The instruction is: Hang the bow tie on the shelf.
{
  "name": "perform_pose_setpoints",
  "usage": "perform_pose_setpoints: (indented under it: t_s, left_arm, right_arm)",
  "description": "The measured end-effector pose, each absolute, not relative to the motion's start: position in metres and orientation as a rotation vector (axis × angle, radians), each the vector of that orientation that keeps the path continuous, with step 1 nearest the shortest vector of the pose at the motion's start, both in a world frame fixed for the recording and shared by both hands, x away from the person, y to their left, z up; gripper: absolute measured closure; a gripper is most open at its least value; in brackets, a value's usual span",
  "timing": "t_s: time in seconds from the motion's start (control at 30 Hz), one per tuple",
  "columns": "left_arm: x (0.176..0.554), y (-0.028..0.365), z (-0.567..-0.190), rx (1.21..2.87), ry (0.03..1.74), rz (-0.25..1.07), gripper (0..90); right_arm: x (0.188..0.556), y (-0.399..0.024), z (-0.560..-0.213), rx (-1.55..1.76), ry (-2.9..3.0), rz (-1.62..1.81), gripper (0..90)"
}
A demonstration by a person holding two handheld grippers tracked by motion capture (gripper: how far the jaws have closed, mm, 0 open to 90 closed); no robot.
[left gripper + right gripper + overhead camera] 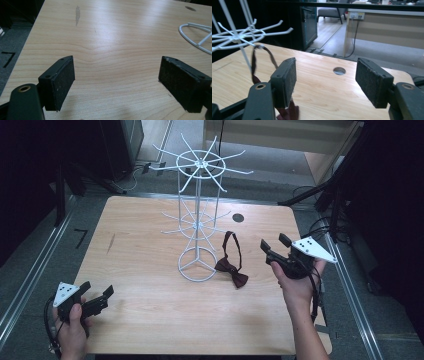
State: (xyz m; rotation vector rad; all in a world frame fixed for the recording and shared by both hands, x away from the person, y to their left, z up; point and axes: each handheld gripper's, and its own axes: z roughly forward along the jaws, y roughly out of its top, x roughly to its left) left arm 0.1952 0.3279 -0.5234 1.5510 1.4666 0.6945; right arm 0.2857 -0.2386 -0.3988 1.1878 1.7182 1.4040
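Both my grippers, left [96, 296] and right [274, 243], jaws apart, empty. Bow tie [232, 272] lies on table [145, 270] touching rack [198, 215] base. Light, floppy; I'd pinch the knot.

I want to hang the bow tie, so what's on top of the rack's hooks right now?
Nothing hangs on the rack; its hooks are bare on both tiers. The bow tie lies on the table beside the base ring, strap looped upward. Whether it touches the ring is unclear.
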Motion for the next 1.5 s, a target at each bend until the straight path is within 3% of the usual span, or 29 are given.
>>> perform_pose_setpoints:
  t_s: [0.57,1.2,1.5]
  left_arm:
    - [0.194,0.328,-0.523,1.553,1.458,0.701,14.4]
    - [0.193,0.327,-0.523,1.554,1.459,0.710,14.4]
    - [0.193,0.327,-0.523,1.552,1.459,0.711,14.4]
  right_arm:
    - [0.263,-0.292,-0.436,1.314,1.659,1.336,26.9]
    - [0.241,-0.334,-0.480,1.422,1.623,1.292,25.0]
    - [0.230,-0.352,-0.501,1.441,1.650,1.260,17.4]
